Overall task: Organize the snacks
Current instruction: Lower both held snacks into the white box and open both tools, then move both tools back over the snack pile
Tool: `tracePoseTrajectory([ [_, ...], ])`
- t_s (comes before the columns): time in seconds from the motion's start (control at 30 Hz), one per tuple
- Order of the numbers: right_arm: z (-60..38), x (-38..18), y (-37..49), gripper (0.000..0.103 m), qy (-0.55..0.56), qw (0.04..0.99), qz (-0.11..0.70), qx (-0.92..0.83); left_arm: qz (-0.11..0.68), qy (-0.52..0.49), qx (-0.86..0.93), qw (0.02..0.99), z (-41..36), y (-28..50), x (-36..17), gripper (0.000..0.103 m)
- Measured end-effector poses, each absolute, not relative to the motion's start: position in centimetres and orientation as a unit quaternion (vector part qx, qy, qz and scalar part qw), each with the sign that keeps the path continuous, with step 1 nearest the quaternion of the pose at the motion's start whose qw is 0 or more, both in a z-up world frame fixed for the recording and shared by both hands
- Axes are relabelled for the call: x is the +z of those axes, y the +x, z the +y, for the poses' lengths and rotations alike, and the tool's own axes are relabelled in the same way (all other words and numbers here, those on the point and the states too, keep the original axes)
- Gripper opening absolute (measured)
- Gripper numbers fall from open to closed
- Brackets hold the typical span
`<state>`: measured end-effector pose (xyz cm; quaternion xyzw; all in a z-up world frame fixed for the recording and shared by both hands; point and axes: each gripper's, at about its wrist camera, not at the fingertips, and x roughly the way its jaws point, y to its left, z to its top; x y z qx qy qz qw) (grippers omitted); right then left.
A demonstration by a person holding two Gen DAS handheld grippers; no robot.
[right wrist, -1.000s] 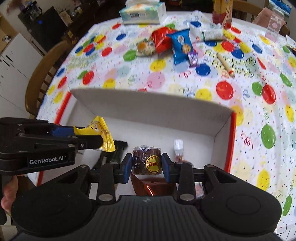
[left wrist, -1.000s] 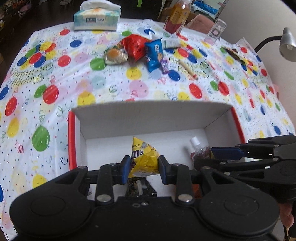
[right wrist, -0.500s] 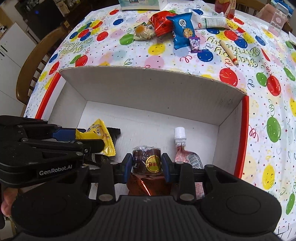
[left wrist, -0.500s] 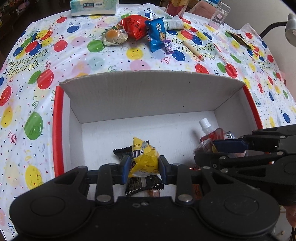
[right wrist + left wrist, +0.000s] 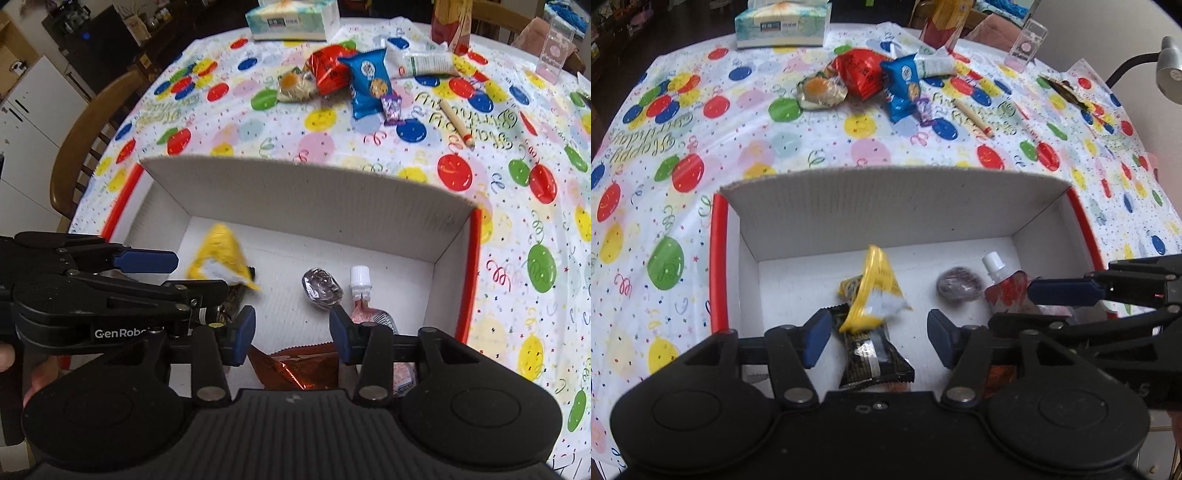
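- Yellow candy bag (image 5: 875, 291) blurred, clear of both pads, tipping onto a black wrapper (image 5: 870, 350) inside the white box (image 5: 897, 206) — released over the pile, by the look of it, so it drops among the stored snacks.
- Left gripper (image 5: 879, 338) spread wide, nothing between the pads, hanging above the box's near-left floor.
- Right gripper (image 5: 291, 334) likewise wide apart and empty; foil-wrapped cake (image 5: 321, 288) lying loose on the box floor just ahead, touching neither pad.
- Beside the cake at 3 o'clock, a capped drink pouch (image 5: 364, 295); below it, at 6 o'clock, a shiny orange packet (image 5: 299, 365) partly under the gripper body.
- Box parked at the near edge of the balloon tablecloth (image 5: 325, 144), tall back wall toward 12 o'clock — handy for short drops.
- Still waiting at 12 o'clock beyond that wall: red bag (image 5: 328, 70), blue cookie pack (image 5: 369, 81), a clear-wrapped bun (image 5: 295, 86), a small purple sweet (image 5: 391, 107).
- Probably next: lift clear and reach over the wall for that cluster.
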<state>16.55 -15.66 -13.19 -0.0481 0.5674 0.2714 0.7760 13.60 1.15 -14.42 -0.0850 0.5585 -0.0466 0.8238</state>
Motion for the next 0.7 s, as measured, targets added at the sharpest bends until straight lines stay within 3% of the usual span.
tracePoseTrajectory([
  [0.2,-16.8,-11.1,16.5,0.053,-0.037,0.788,0.551,0.272,0.533,-0.087,-0.051,0.840,1.3,13.0,-12.1,0.062],
  [0.33,-17.5,-9.6,16.4,0.054,-0.029,0.797,0.539,0.273,0.509,-0.084,-0.059,0.855,1.1,12.7,-10.0,0.063],
  [0.5,-18.2,-7.5,16.6,0.057,-0.023,0.808,0.520,0.276,0.477,-0.075,-0.059,0.874,0.7,12.5,-7.6,0.075],
  [0.57,-18.4,-6.6,16.8,0.068,-0.024,0.814,0.509,0.280,0.466,-0.071,-0.060,0.880,0.6,12.7,-6.7,0.077],
  [0.7,-19.0,-4.9,17.7,0.069,-0.022,0.825,0.489,0.282,0.445,-0.063,-0.058,0.891,0.3,13.3,-5.3,0.082],
])
